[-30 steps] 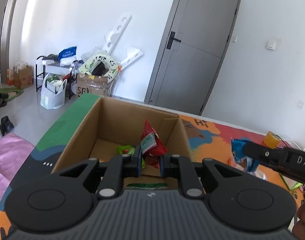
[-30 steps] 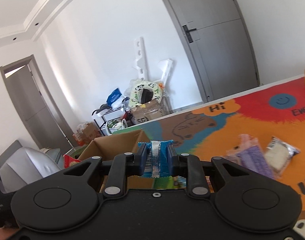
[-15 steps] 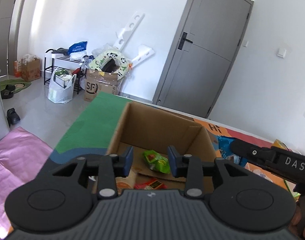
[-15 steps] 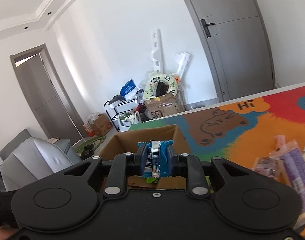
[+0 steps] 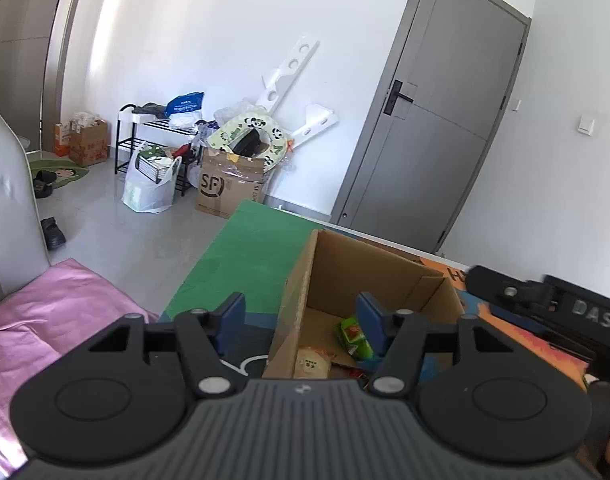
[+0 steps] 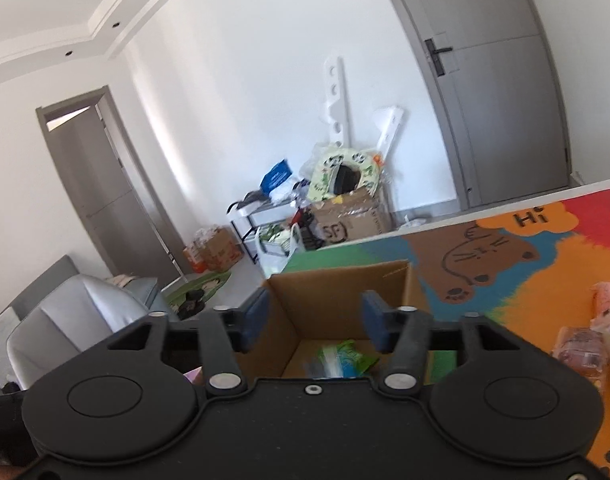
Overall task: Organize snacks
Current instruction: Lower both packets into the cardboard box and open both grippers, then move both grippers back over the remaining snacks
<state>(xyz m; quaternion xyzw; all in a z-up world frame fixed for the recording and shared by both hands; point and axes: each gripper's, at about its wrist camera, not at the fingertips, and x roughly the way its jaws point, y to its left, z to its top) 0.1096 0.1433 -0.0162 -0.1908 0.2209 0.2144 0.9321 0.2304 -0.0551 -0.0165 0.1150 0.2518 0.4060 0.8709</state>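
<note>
An open cardboard box (image 5: 345,280) stands on the colourful mat, with a green packet (image 5: 351,336) and a beige packet (image 5: 313,362) inside. My left gripper (image 5: 301,320) hangs over the box's left wall, its jaws opening with nothing between them. The right gripper's black finger (image 5: 505,290) reaches in from the right. In the right wrist view my right gripper (image 6: 316,318) is above the same box (image 6: 345,284), its jaws opening and empty. Below it a blurred blue packet (image 6: 325,360) lies beside the green packet (image 6: 355,356).
Pink and purple snack packets (image 6: 585,344) lie on the mat (image 6: 525,280) to the right of the box. Beyond the table's far edge are a grey door (image 5: 433,140), a taped SF carton (image 5: 229,184) with clutter, a grey sofa (image 6: 77,320) and a pink blanket (image 5: 65,312).
Both grippers have swung left and opened. The left one let go of a red packet and the right one let go of the blue packet, which now sits in the box.
</note>
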